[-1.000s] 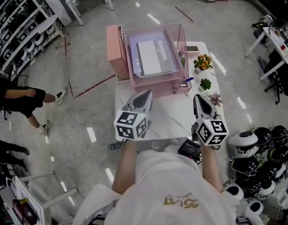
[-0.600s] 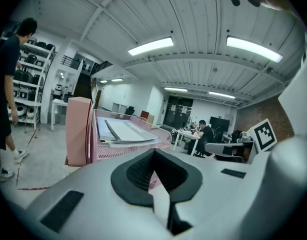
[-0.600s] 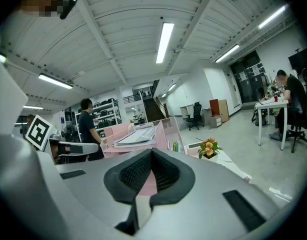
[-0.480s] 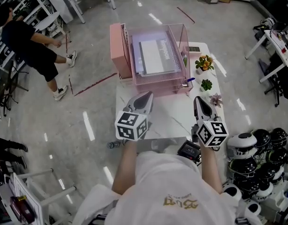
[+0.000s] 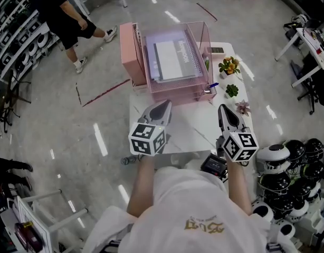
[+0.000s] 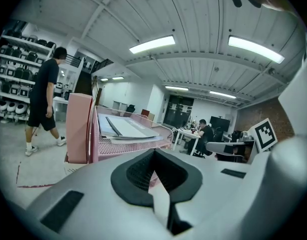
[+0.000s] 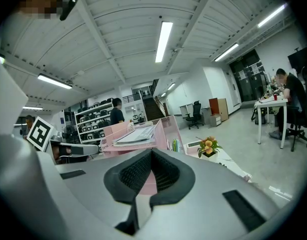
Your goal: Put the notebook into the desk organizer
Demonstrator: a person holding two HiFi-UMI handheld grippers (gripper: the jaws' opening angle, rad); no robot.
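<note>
Judging the notebook (image 5: 171, 61) home, flat on the top tray of the desk organizer (image 5: 129, 57), holds left gripper (image 5: 163, 106) and right gripper (image 5: 224, 110) back on its near side, jaws closed on nothing, apparently with nothing left to carry.

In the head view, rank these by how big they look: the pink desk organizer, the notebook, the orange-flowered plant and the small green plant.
1. pink desk organizer
2. notebook, lying in the organizer
3. orange-flowered plant
4. small green plant, only slightly smaller than the flowered one, so those two are close.
</note>
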